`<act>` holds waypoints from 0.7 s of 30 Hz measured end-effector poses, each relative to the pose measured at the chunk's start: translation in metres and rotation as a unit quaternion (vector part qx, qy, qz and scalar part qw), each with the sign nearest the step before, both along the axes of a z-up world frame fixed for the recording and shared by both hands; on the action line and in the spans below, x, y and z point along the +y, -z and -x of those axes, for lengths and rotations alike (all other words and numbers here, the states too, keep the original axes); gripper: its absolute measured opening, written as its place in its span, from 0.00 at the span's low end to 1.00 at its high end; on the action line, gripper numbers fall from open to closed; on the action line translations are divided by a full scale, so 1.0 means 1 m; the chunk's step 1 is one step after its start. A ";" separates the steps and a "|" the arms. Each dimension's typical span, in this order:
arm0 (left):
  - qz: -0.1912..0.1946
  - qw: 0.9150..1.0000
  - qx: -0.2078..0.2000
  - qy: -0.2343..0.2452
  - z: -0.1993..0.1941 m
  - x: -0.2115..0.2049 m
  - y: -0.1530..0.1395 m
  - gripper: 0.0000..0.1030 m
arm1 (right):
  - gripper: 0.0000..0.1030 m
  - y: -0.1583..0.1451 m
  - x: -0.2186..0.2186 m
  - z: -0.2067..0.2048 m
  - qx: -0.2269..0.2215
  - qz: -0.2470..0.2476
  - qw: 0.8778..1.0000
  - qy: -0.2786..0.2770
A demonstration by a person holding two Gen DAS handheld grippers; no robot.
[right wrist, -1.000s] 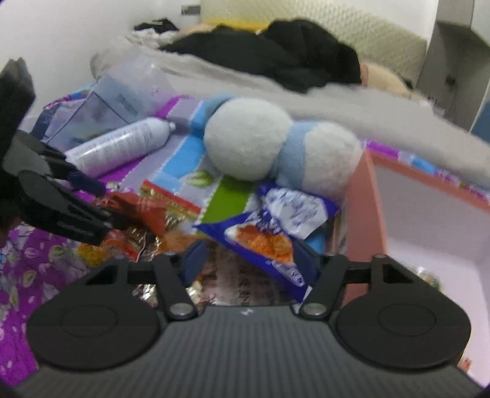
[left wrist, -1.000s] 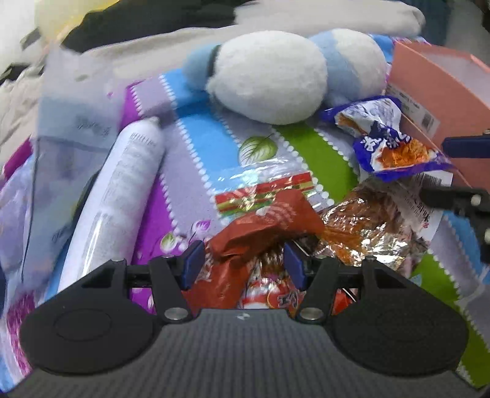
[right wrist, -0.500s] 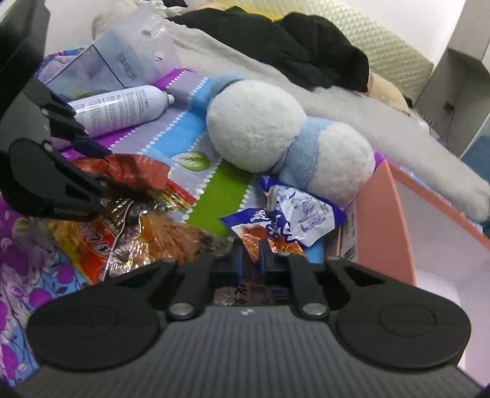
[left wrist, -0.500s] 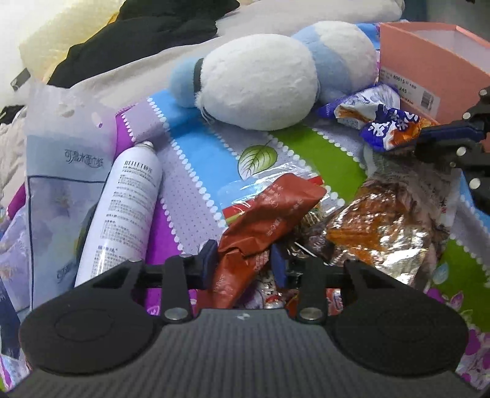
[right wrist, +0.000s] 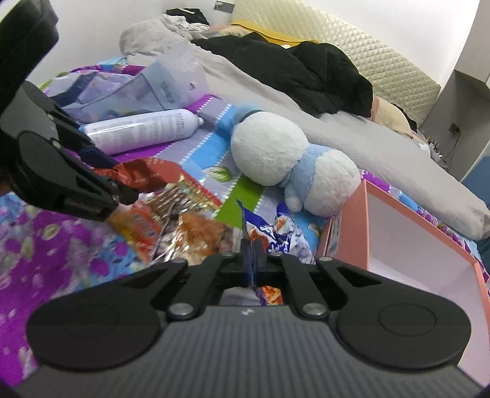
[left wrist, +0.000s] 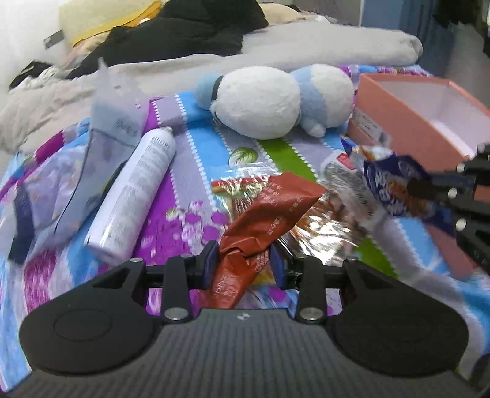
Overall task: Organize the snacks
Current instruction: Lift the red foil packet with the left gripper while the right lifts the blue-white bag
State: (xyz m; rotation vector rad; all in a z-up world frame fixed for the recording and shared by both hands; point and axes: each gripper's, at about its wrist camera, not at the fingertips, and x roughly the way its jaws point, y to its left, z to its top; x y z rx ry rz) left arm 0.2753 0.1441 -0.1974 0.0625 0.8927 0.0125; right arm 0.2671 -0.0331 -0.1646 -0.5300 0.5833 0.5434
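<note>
White wall (right wrist: 116,27), quilted cream headboard (right wrist: 352,39), bed under floral sheet (left wrist: 190,196)

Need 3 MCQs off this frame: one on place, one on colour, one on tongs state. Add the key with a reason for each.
1. Where does the white spray can lie relative to the plush toy in the left wrist view?
A. to its left
B. inside the box
C. on top of it

2. What colour is the outside of the open box?
A. green
B. pink
C. black

3. What is the state of the right tongs?
A. wide open over the box
B. shut on nothing
C. shut on the blue snack packet

Key: 1 A, the can lies on the bedspread left of the toy. 2 B, its outer wall is pink. 3 C, the packet's edge is pinched between the closed fingers.
</note>
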 end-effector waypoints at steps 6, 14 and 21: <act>0.044 0.998 0.005 -0.044 0.054 -0.009 -0.012 0.41 | 0.03 -0.003 -0.015 0.046 0.013 0.004 1.000 -0.016; 0.116 0.989 0.024 -0.087 0.104 -0.030 0.001 0.41 | 0.03 0.004 -0.031 0.106 0.032 0.019 0.999 -0.034; 0.158 0.978 0.043 -0.127 0.117 -0.025 0.027 0.41 | 0.04 0.011 -0.036 0.133 0.044 0.033 0.998 -0.044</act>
